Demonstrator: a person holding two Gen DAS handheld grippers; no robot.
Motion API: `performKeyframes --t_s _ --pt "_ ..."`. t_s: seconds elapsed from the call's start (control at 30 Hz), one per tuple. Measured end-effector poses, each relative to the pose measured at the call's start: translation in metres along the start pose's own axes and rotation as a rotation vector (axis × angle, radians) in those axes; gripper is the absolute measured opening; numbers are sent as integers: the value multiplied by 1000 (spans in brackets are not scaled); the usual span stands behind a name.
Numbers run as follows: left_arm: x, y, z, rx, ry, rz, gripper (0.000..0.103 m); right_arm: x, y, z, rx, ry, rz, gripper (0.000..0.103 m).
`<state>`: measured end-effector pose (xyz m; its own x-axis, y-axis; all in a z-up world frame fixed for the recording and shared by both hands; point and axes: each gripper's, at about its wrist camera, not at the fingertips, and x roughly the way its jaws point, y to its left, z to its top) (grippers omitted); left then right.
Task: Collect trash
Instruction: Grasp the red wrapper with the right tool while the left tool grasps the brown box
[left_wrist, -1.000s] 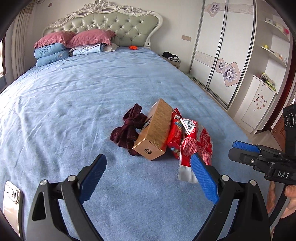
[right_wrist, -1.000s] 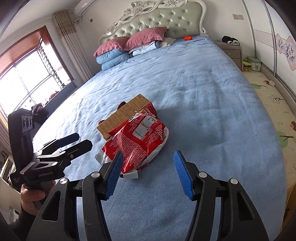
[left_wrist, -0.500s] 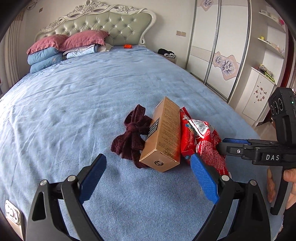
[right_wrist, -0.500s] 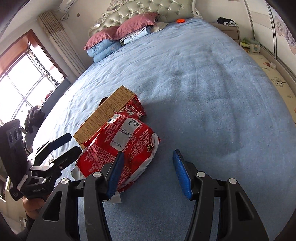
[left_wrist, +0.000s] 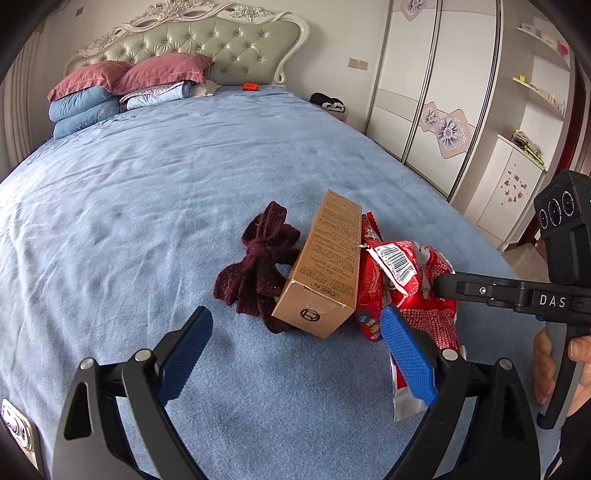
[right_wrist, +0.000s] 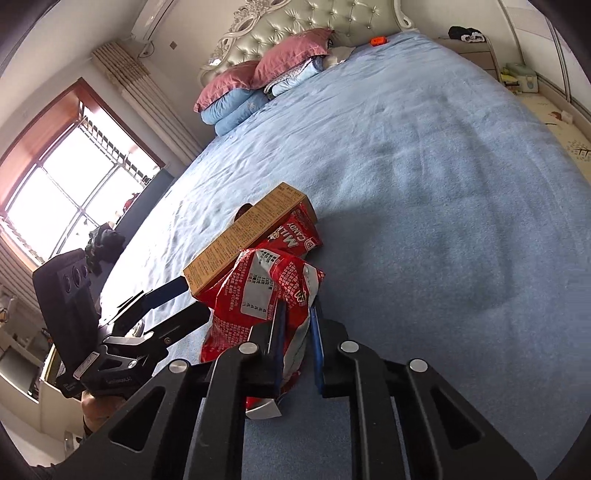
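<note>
A tan cardboard box lies on the blue bed, leaning on red snack bags. A dark red knitted bow lies left of the box. My left gripper is open and empty, just short of the box's near end. My right gripper is shut on the nearer red snack bag, which is crumpled between its pads. A second red candy bag lies behind it under the box. The right gripper also shows in the left wrist view.
The blue bedspread stretches to pillows and a padded headboard. A small orange object lies near the headboard. A wardrobe stands to the right. A window is on the left side.
My right gripper moved forward onto the red snack bag and closed on it, crumpling it. My left gripper moved closer to the box and stayed open.
</note>
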<state>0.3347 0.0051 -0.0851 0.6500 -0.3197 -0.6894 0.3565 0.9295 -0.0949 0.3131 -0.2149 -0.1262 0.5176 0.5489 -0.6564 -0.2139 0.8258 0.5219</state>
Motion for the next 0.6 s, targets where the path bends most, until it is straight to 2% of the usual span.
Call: performKeyframes --t_s 0.17,0.47,0.6 --pt "1 -8 5 51 -4 6 93 -22 4 -2 -61 -65 -112 8" --pt "9 -11 12 108 -4 -32 91 -35 -12 -1 -43 -97 -122 8" --pt "8 -12 8 167 9 -37 91 -34 -13 0 -41 -95 -111 8"
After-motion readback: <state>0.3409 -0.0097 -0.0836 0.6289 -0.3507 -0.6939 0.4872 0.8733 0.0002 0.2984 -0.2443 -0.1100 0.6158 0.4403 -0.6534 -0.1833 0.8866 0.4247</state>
